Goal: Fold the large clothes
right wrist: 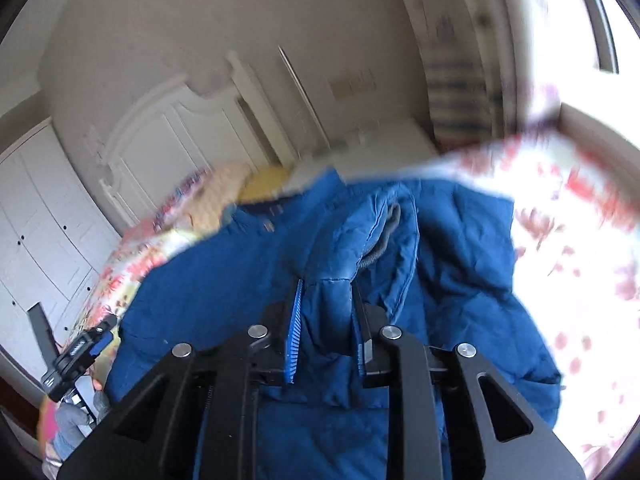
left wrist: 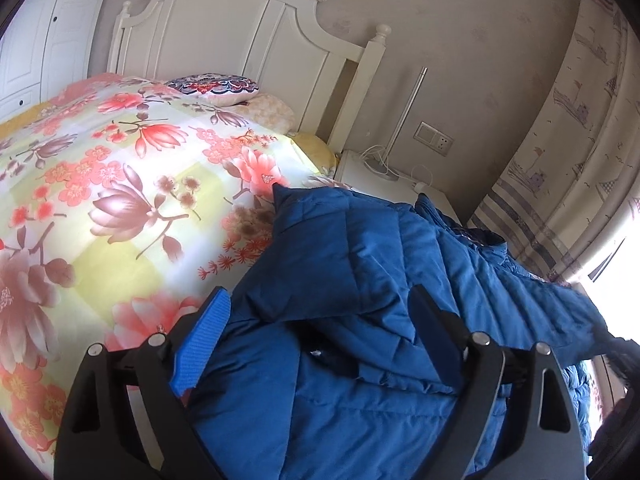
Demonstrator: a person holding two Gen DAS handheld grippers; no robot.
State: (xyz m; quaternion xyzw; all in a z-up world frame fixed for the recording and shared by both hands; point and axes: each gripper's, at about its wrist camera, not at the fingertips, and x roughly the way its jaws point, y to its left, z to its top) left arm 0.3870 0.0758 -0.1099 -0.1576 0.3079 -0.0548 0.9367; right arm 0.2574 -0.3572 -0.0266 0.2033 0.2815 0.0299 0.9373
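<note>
— Where things stand: blue padded jacket (left wrist: 360, 248) spread across floral bed cover (left wrist: 120, 168), near the bedside edge. Mid-fold, by the look of it, with 1 sleeve (right wrist: 372, 232) raised.

— And the 2 tools? Right gripper (right wrist: 326, 320) pinched onto that sleeve, jaws narrowed around the bunched fabric. Left gripper (left wrist: 316, 328) spread wide over the jacket body, gripping nothing.

— Next move? Probably carrying the sleeve across the jacket's middle and laying it flat. Calls for the left gripper pressing or catching the body first, against sliding on the cover.
</note>
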